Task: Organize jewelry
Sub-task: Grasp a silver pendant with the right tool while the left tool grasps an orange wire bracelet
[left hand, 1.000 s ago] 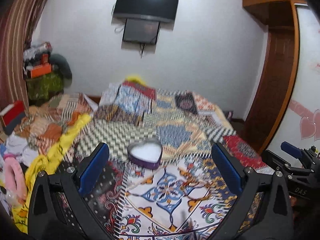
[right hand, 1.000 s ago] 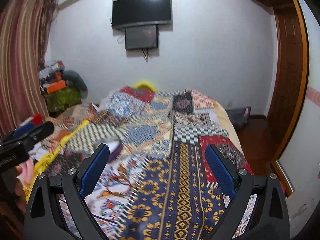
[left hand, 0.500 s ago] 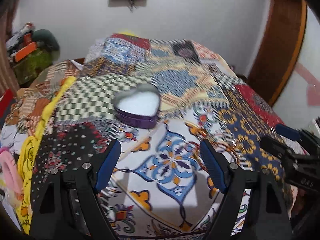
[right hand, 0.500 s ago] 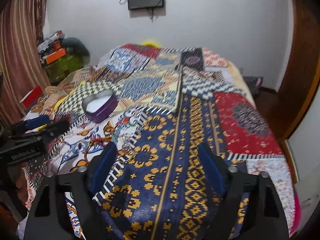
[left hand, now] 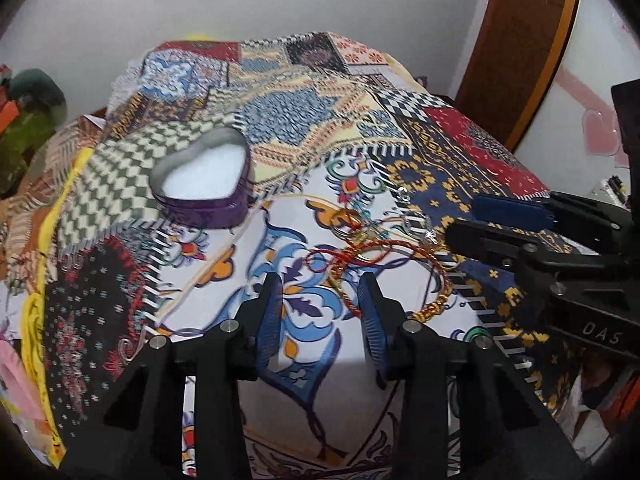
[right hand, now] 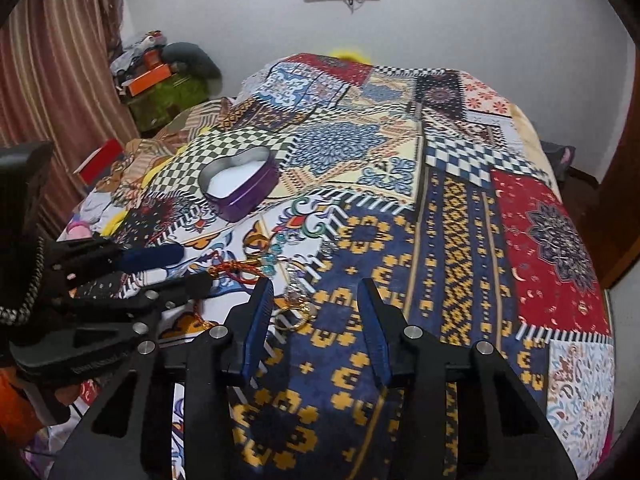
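White capital letters reading "DAS" stand on the black body of the right gripper (left hand: 516, 224), low on its frame toward the left wrist view's right edge. Seen from the right wrist view, the left gripper (right hand: 176, 268) carries a line of small pale lettering along the lower edge of its black frame, too blurred to read. No other writing is legible.

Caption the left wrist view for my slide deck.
Open left tongs hover above tangled red-and-gold bracelets, near purple heart-shaped tin.
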{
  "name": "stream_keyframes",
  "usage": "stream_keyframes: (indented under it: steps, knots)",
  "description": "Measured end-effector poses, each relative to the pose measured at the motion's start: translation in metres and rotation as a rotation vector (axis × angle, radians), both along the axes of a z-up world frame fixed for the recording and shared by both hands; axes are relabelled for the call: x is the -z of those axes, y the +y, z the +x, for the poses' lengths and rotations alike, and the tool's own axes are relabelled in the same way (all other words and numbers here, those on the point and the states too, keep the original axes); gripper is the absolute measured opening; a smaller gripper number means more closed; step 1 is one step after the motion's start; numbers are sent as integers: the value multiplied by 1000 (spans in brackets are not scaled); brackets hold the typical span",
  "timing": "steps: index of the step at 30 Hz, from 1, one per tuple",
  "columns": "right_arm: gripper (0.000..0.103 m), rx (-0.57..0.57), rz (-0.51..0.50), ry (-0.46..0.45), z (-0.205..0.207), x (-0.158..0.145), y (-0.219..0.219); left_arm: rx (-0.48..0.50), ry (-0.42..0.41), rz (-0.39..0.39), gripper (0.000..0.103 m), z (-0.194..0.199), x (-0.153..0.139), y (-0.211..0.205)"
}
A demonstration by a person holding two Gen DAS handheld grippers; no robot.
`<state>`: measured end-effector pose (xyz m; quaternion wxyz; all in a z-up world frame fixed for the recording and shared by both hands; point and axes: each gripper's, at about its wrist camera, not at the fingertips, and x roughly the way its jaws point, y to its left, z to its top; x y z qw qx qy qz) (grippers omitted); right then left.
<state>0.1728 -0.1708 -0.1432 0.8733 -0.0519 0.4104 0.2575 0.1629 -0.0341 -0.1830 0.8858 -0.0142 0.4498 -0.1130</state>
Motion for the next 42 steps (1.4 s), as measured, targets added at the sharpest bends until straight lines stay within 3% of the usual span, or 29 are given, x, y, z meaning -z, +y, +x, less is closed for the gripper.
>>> stream_keyframes:
  steps: [7,12,18,25,42]
  knots:
    - [25,-45,-22,26,9,8,10,4,20,-42,36,8,4,1]
    - [24,-66,-26,60,15,18,15,-1,15,-51,23,9,5,6]
    - [14,-67,-27,71,17,19,14,21,-17,-2,7,7,5,4]
    - [14,-50,-13,54,14,10,12,21,-36,-28,4,4,-4,7]
    - [14,-26,45,-57,-2,-39,15,-25,-197,-35,4,-17,-63,15]
